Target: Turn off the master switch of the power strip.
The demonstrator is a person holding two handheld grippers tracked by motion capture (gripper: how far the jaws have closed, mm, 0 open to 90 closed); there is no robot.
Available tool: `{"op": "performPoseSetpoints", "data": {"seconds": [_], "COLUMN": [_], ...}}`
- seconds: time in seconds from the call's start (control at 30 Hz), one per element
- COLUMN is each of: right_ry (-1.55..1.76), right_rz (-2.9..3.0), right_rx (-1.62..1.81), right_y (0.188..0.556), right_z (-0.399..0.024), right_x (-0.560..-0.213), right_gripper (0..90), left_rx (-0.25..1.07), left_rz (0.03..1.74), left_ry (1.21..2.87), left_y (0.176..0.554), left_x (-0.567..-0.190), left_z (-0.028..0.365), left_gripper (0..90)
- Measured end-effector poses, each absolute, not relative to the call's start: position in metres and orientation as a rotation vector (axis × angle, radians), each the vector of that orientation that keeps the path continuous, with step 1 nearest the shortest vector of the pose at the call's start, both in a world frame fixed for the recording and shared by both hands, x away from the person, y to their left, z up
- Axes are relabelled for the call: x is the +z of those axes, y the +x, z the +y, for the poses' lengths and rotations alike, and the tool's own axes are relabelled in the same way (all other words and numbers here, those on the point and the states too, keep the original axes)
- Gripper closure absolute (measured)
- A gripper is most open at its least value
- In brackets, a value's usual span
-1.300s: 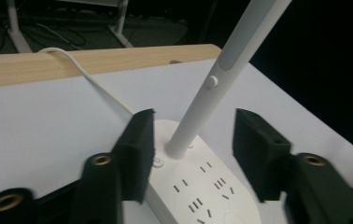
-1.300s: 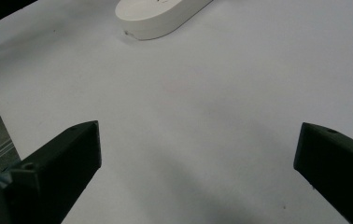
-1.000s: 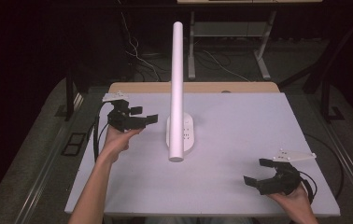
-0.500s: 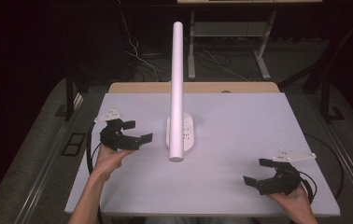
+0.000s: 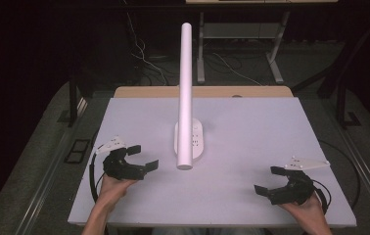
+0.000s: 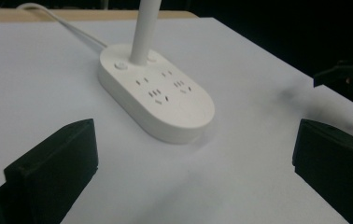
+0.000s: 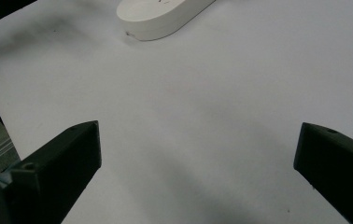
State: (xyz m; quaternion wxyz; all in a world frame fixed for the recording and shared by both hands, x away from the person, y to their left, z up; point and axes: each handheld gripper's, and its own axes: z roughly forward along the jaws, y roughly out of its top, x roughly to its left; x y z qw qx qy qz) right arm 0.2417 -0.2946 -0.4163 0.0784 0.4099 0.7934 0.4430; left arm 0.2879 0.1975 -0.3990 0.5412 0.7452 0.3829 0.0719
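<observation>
Since a second earlier, the left gripper [image 5: 143, 156] had drawn back toward lower left, away from the lamp base [image 5: 190, 140]; the right gripper [image 5: 270, 179] stayed put, both with fingers open.

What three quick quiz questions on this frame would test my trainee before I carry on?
1. True or false: the left gripper holds the power strip.
2. What rises from the power strip's far end? A) a white tube B) a black cable C) a bottle
3. Which gripper sits nearer the power strip?

Key:
1. False; its jaws stand open, apart from the strip.
2. A, the white tube.
3. The left gripper; the right gripper rests open near the near right corner of the table.
</observation>
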Motion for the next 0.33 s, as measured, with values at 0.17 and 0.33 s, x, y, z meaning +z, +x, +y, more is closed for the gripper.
{"op": "performPoseSetpoints", "data": {"seconds": [0.17,0.33], "right_ry": [1.229,1.228], "right_rz": [2.375,2.377], "right_rx": [1.327,1.327], "right_y": [0.242,0.243], "right_z": [-0.294,-0.295], "right_x": [-0.417,-0.417], "right_gripper": [0.0,0.0], "left_rx": [0.159,0.153], "left_rz": [0.907,0.894], "left_ry": [1.791,1.815], "left_y": [0.276,0.267], "left_x": [-0.407,-0.413], "left_z": [0.195,0.192], "left_gripper": [0.0,0.0]}}
